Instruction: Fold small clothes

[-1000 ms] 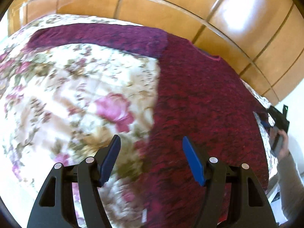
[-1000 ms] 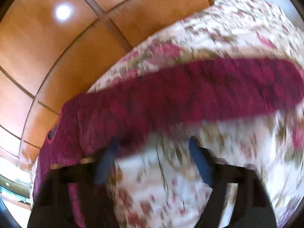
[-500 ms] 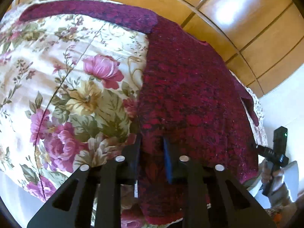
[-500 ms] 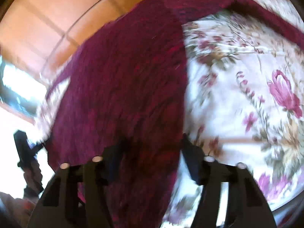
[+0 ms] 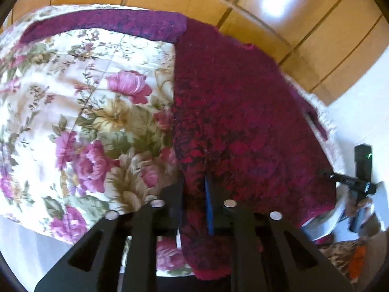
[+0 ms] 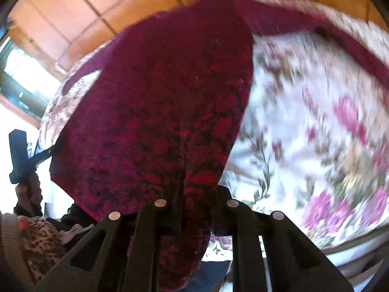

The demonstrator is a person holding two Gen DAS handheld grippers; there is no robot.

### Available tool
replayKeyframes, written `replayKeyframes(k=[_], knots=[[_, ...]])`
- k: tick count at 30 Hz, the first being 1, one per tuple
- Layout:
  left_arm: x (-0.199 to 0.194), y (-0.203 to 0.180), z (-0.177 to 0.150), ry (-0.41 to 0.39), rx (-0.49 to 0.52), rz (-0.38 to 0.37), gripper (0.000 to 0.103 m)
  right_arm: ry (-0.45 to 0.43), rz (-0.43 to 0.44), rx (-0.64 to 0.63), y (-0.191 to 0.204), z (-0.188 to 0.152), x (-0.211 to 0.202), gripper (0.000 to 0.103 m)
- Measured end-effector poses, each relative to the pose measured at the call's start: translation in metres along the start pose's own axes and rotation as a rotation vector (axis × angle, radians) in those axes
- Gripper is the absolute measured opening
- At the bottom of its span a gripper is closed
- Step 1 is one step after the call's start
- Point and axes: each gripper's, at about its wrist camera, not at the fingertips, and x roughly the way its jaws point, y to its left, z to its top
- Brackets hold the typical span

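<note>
The maroon sweater was spread on the floral bedspread, long axis running away; its near hem was clamped by left gripper (jaws easing) and right gripper, jaws closing.

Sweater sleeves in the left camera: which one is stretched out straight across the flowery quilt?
The upper-left sleeve; the other sleeve shows only as a short stub at the sweater's right edge.
</note>
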Motion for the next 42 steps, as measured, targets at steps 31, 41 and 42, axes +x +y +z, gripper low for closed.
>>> replayKeyframes(k=[31, 41, 42], knots=[[0.105, -0.094, 0.086, 0.051, 0.132, -0.097, 0.056, -0.568, -0.472, 0.63, -0.257, 0.204, -0.1, 0.007], [0.09, -0.092, 0.111, -0.009, 0.076, -0.159, 0.056, -0.503, -0.175, -0.019, -0.006, 0.302, -0.013, 0.007], [0.089, -0.09, 0.114, -0.013, 0.066, -0.162, 0.056, -0.474, -0.153, -0.08, 0.022, 0.305, 0.005, 0.007]])
